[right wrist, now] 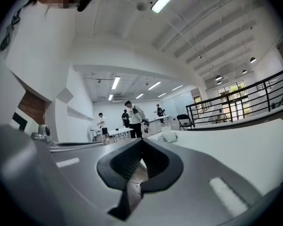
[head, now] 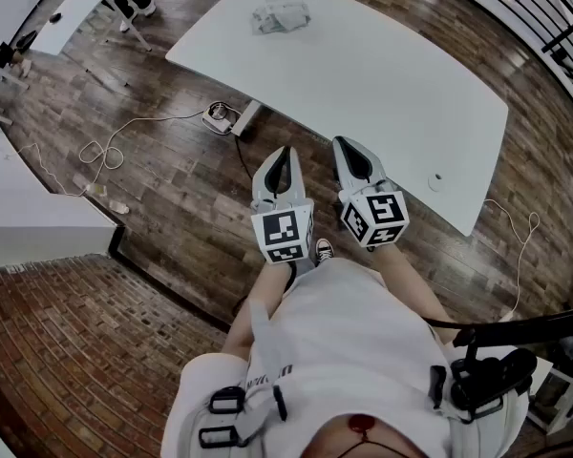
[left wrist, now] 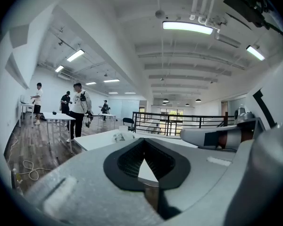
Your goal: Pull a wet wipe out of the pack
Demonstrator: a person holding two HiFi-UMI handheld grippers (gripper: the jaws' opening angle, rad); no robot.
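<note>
While the person in a white top (head: 336, 332) stands at the near edge of the large white curved tabletop (head: 392, 93), the room holds the following.

- Left gripper (head: 286, 153), grey, two-jawed, with a square-marker cube: held about level and pointing toward the table. Its jaws are pressed together at the tips with nothing between them, and a small triangular gap behind the tips shows only the table beyond.
- Right gripper (head: 343, 144), same make: just beside the left one but not touching it. Its jaws are also closed tip to tip and empty.
- Pale, crumpled soft pack of wet wipes (head: 280, 15): lies alone at the far end of the tabletop, well apart from both grippers and untouched.
- Small round white fitting (head: 436, 180): sits on the tabletop near its right end.
- Dark wooden plank floor (head: 172, 189): a thin white cable (head: 100, 151) loops across it to a small pale box (head: 220, 116) beside the table leg.
- Black metal railing (head: 544, 17): runs beyond the table's far right.
- Several people (left wrist: 79, 108): stand among other white tables across the hall.
</note>
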